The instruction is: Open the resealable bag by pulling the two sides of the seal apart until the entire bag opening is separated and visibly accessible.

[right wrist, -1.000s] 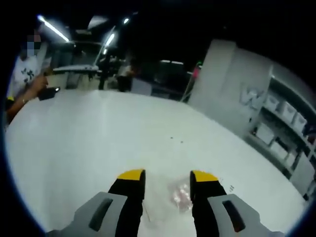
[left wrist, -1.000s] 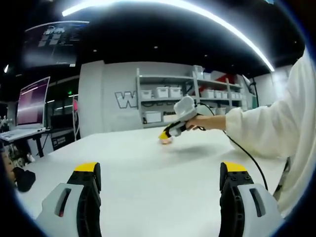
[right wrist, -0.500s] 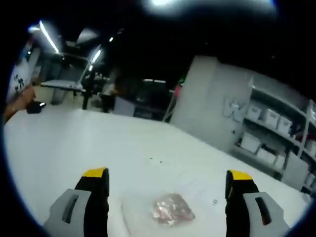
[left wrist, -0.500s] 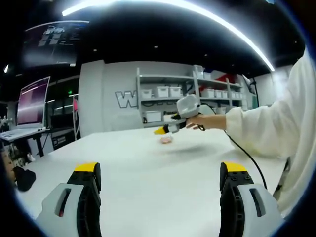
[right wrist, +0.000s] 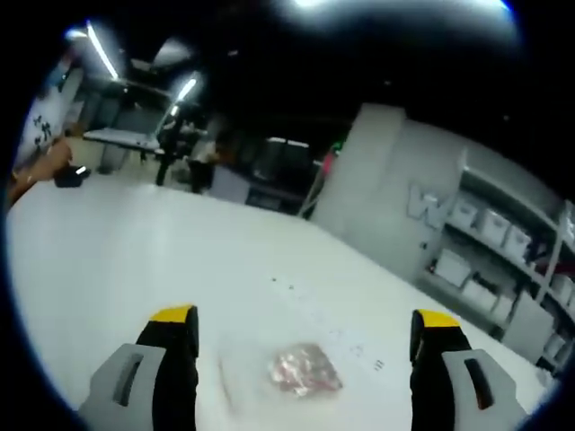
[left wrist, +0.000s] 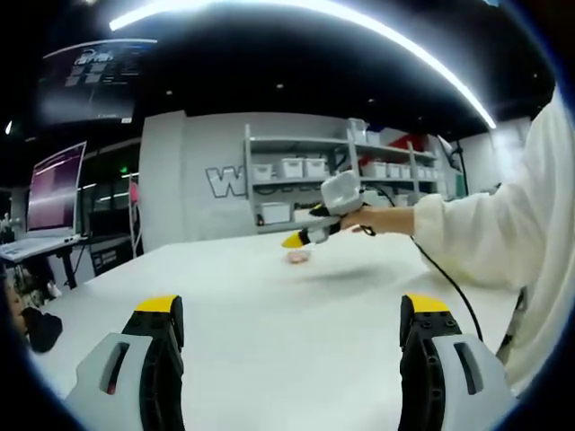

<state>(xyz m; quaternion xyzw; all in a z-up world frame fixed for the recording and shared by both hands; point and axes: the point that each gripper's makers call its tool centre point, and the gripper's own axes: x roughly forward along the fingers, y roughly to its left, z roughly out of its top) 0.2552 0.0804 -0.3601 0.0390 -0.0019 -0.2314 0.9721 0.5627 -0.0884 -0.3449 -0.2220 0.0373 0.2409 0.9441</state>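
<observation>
A clear resealable bag [right wrist: 286, 368] with pinkish contents [right wrist: 305, 370] lies flat on the white table [right wrist: 135, 260], just ahead of my right gripper [right wrist: 304, 321], which is open above it with nothing between its jaws. In the left gripper view the same bag [left wrist: 297, 257] is a small pink patch far across the table, and the right gripper [left wrist: 304, 236] hovers just over it, held by a hand with a white sleeve [left wrist: 490, 229]. My left gripper [left wrist: 292, 314] is open and low over the near table, far from the bag.
Shelving with white bins [left wrist: 310, 168] lines the back wall. A monitor [left wrist: 56, 187] stands on a desk at left. A cable [left wrist: 445, 274] trails from the right gripper over the table. Another person's hand [right wrist: 40, 166] rests at the table's far end.
A second ago the right gripper's jaws were close together right at the bag; they have since opened wide and lifted back a little. The bag lies free on the table. The left gripper stayed put.
</observation>
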